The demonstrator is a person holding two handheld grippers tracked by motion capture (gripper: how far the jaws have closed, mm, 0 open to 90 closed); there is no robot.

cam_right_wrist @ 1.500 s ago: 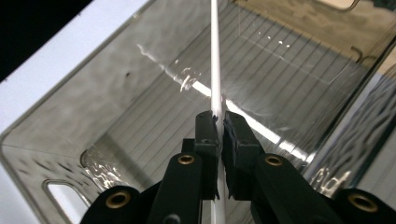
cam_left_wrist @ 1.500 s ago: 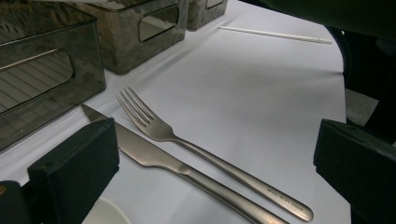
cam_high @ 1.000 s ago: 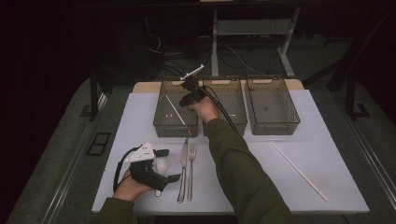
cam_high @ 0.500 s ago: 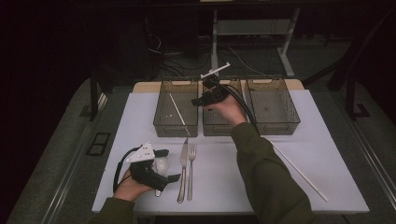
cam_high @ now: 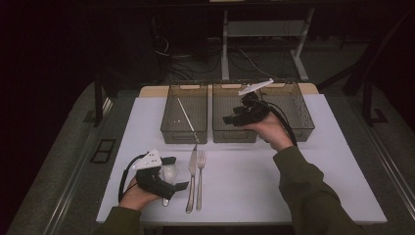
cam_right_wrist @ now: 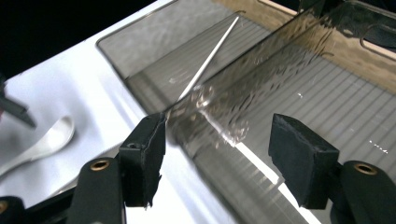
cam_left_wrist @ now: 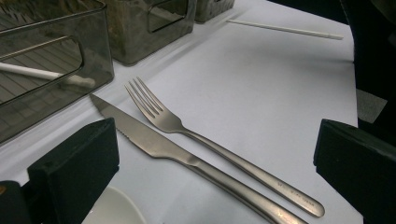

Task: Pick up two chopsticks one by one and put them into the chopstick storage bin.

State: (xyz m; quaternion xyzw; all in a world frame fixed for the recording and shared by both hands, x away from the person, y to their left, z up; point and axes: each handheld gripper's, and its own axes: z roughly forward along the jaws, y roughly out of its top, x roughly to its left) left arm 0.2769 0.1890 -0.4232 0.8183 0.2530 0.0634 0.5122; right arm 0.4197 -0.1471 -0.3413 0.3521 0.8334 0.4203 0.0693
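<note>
High view: right hand-held gripper (cam_high: 235,116) over middle bin (cam_high: 234,113), jaws just opened, empty; white stick (cam_high: 187,120) inside left bin (cam_high: 185,119). Left gripper view: jaws apart beside knife (cam_left_wrist: 187,158), fork (cam_left_wrist: 210,144) on worktop (cam_left_wrist: 261,84). Right gripper view: jaws apart above bin wall.

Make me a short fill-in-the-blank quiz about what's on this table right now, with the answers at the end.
1. The white stick lies inside the ____ bin.
2. The knife lies just left of the ____.
3. The right gripper, jaws open, hovers over the ____ bin.
4. The left gripper rests beside a white ____.

Answers: left; fork; middle; spoon
</note>
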